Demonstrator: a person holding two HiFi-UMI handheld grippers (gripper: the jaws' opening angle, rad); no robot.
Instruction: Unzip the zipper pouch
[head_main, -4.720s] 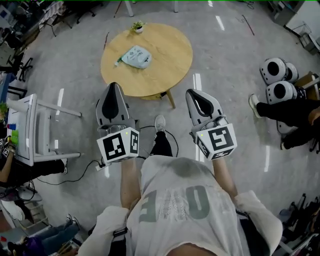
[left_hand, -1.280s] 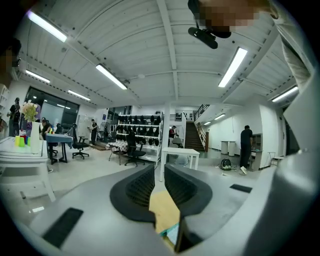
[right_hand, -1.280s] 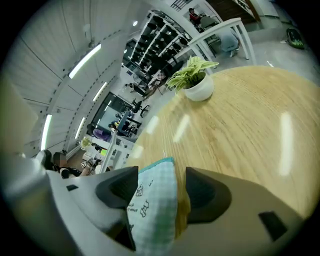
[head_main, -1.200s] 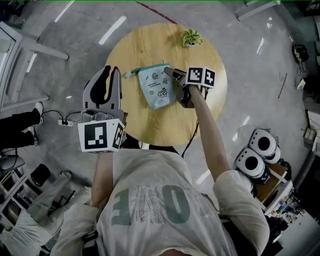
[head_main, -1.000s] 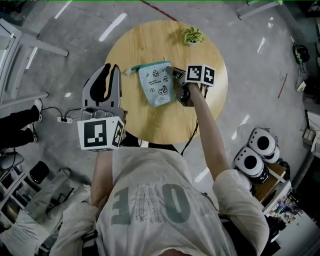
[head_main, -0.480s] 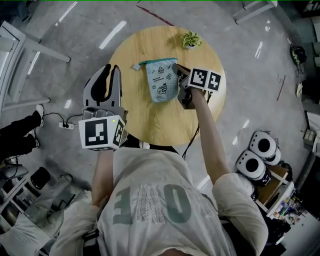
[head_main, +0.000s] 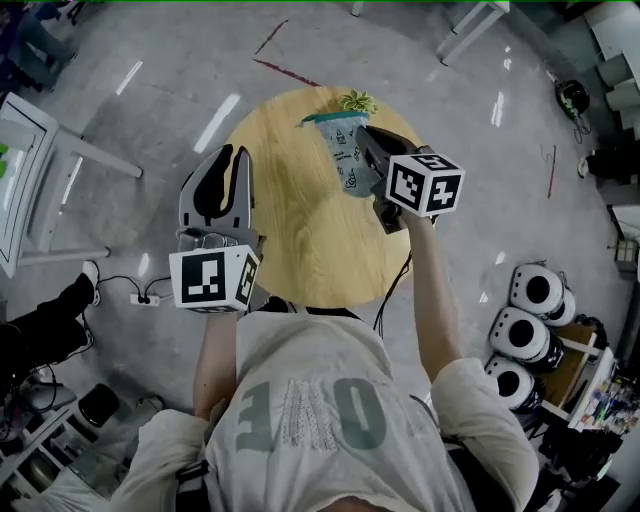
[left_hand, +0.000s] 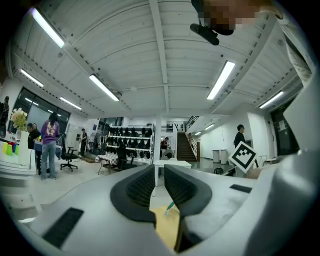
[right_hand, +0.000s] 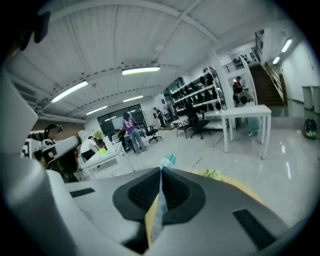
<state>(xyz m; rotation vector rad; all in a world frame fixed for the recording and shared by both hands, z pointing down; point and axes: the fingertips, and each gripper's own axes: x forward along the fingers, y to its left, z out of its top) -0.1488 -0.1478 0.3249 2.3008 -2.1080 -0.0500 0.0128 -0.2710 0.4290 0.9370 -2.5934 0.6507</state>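
Note:
The pale teal zipper pouch (head_main: 343, 150) with small printed figures is over the far part of the round wooden table (head_main: 300, 230), by its far edge. My right gripper (head_main: 364, 137) is shut on the pouch's right side. In the right gripper view, thin pouch fabric (right_hand: 159, 210) is pinched between the pads of the right gripper (right_hand: 161, 172). My left gripper (head_main: 225, 160) hovers over the table's left edge, apart from the pouch. In the left gripper view, the left gripper (left_hand: 159, 172) shows a narrow gap with nothing between the pads.
A small potted plant (head_main: 355, 100) stands at the table's far edge, just behind the pouch. A white table (head_main: 30, 150) is at the left. Round white devices (head_main: 530, 310) sit on the floor at the right. A power strip (head_main: 145, 298) lies on the floor.
The right gripper's jaws have closed on the pouch's right side. The pouch has moved with it toward the table's far edge, near the plant. The left gripper has kept its place.

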